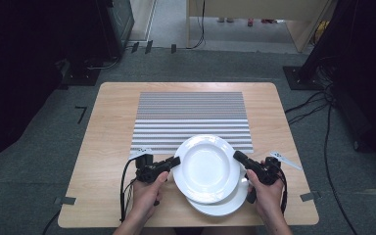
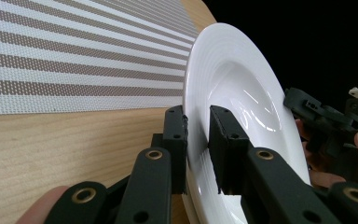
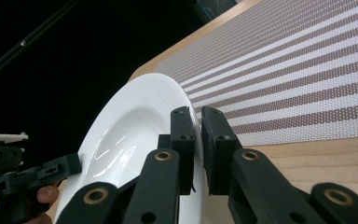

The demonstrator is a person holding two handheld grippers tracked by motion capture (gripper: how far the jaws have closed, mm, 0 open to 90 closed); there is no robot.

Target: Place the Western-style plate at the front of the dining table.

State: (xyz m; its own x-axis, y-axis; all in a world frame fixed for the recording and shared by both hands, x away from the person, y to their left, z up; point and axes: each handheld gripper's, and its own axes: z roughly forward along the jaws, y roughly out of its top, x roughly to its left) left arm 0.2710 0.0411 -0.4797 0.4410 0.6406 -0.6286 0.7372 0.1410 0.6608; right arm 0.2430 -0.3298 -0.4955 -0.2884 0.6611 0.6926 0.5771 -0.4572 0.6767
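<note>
While each gripper (image 1: 175, 161) clamps opposite rims, plate (image 1: 205, 168) between.

black tongs (image 2: 196, 140), brass rivets, trailing cables

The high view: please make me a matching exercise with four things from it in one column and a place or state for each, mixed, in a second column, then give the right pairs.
Things:
1. upper white plate
2. lower white plate
3. striped placemat
4. left tool

Places or states:
A. flat on the far half of the table
B. partly hidden under another plate
C. gripped at both rims
D. shut on a plate's left rim

Pairs: 1-C, 2-B, 3-A, 4-D
</note>
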